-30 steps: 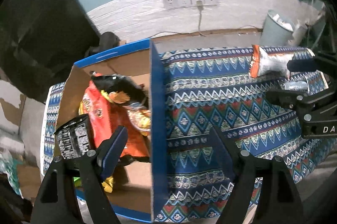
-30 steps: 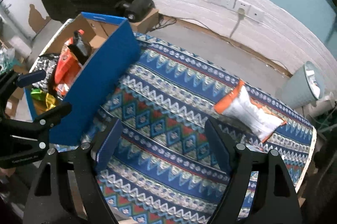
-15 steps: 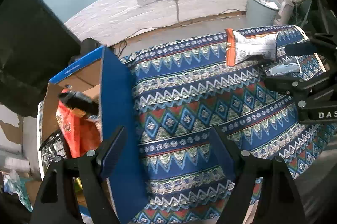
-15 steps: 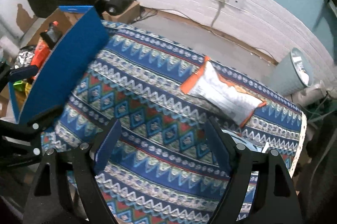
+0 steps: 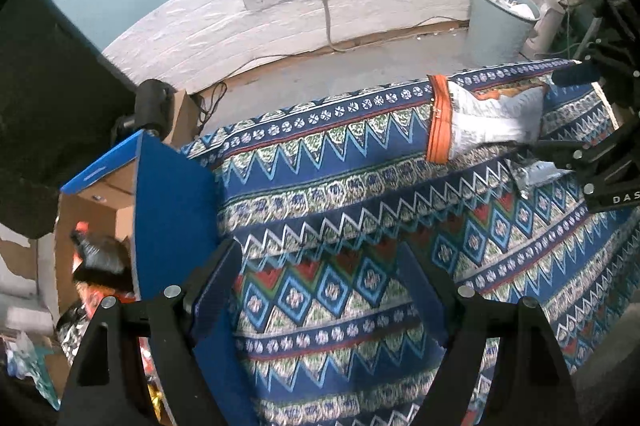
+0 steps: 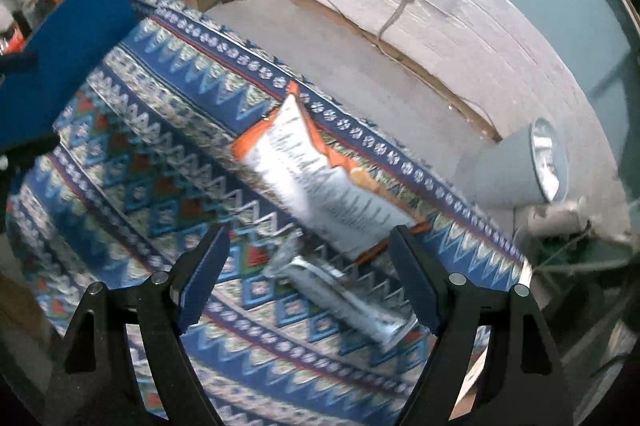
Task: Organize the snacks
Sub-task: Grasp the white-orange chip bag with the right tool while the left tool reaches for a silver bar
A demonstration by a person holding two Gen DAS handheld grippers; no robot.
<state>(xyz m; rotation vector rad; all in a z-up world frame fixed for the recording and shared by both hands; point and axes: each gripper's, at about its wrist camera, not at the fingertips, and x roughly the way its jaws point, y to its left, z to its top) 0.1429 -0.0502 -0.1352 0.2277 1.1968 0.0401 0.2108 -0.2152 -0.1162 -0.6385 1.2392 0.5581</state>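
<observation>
My right gripper (image 6: 308, 274) is spread wide and empty over a silver snack bar (image 6: 344, 292) on the patterned cloth (image 6: 152, 161), the white-and-orange chip bag (image 6: 316, 181) just beyond near the cloth's far border, while my left gripper (image 5: 320, 290), equally wide, sits beside the blue box (image 5: 172, 218).

Both views are dim and cool, lit softly and evenly with no hard shadows. Strong fisheye bending curves the white wall band (image 5: 320, 13) into an arc, and black vignette fills every corner. The left wrist view is fairly sharp ahead of the left gripper (image 5: 320, 290), though the snacks in the blue box (image 5: 172, 209) to its left are smeared. The right wrist view is blurred throughout (motion blur, by the streaking): the white chip bag (image 6: 320, 181) ahead of the right gripper (image 6: 308, 274) shows unreadable print, and the silvery packet (image 6: 340, 294) between its fingers glints faintly.
</observation>
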